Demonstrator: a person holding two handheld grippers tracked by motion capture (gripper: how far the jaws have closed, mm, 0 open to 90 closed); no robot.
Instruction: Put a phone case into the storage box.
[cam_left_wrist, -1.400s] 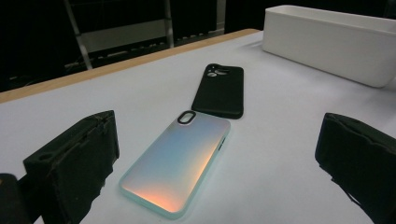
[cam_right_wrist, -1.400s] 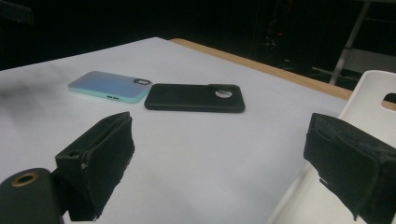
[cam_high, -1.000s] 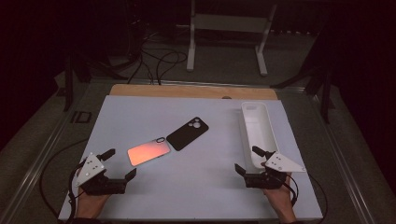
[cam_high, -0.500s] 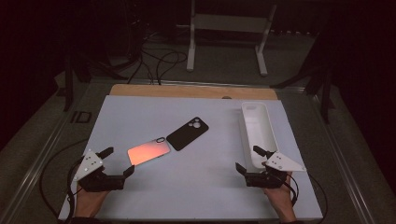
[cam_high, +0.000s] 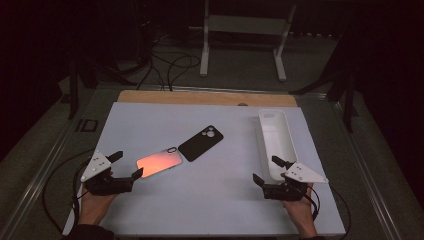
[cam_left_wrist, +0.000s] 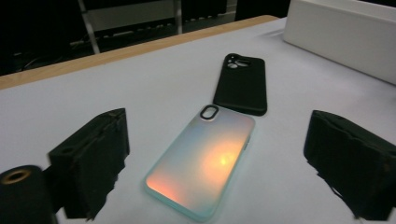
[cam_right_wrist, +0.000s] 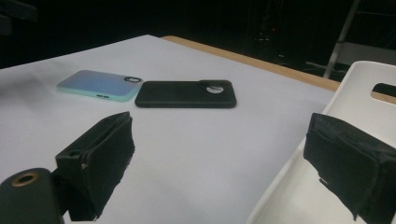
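1. Overhead, the left claw (cam_high: 126, 165) sits with jaws apart at 8 o'clock on the surface (cam_high: 225, 200), just beside the iridescent case (cam_high: 159, 162); the right claw (cam_high: 267, 171) gapes at 4 o'clock.
2. Left gripper view: the iridescent case lies between spread jaws, the black case (cam_left_wrist: 243, 84) at 1 o'clock.
3. Right gripper view: the white tray (cam_right_wrist: 355, 93) lies at 3 o'clock.

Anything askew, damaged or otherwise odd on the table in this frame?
Nothing stands out. The iridescent phone case and the black phone case lie flat, camera cutouts up, corners close together. The white tray sits square near the table's right edge. Both the left gripper and right gripper are open, holding nothing.
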